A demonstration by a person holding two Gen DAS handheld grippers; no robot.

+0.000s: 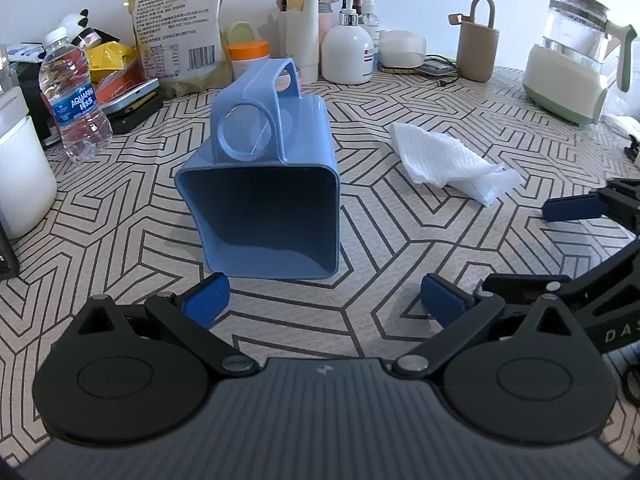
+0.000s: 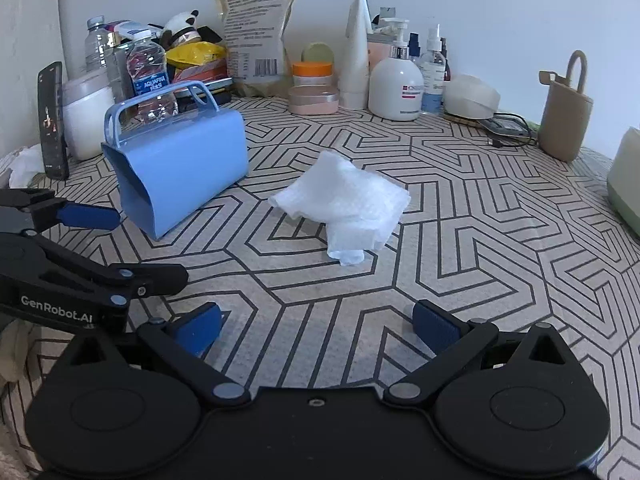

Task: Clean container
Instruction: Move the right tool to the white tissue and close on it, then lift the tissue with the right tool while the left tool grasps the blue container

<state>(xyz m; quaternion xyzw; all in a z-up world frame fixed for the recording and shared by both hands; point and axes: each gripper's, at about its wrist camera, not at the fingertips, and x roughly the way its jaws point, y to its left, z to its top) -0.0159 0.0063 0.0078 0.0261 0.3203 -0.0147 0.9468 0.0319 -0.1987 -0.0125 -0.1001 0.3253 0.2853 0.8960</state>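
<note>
**Blue container lies tipped on patterned tabletop, grippers spread**

Lying on its side on the geometric-patterned table [image 1: 132, 208], a pale blue plastic container [image 1: 264, 184] turns its square open mouth toward the left gripper [image 1: 324, 300], showing a smooth, darker interior. Its hooped handle with round end holes sits along the upper side. The container's long axis runs from the mouth back toward the cluttered rear wall, its closed base pointing at an orange-lidded jar [image 1: 248, 54]. The left gripper hovers low just in front of the mouth, its blue-padded fingers spread wide and holding nothing. The right gripper [image 2: 316, 328] hangs level over bare tabletop, fingers likewise spread apart and empty, facing a crumpled white paper towel [image 2: 344, 204] that lies just to the right of the container, apart from it. An Aquafina water bottle [image 1: 74, 92] stands behind and to the left.
</note>
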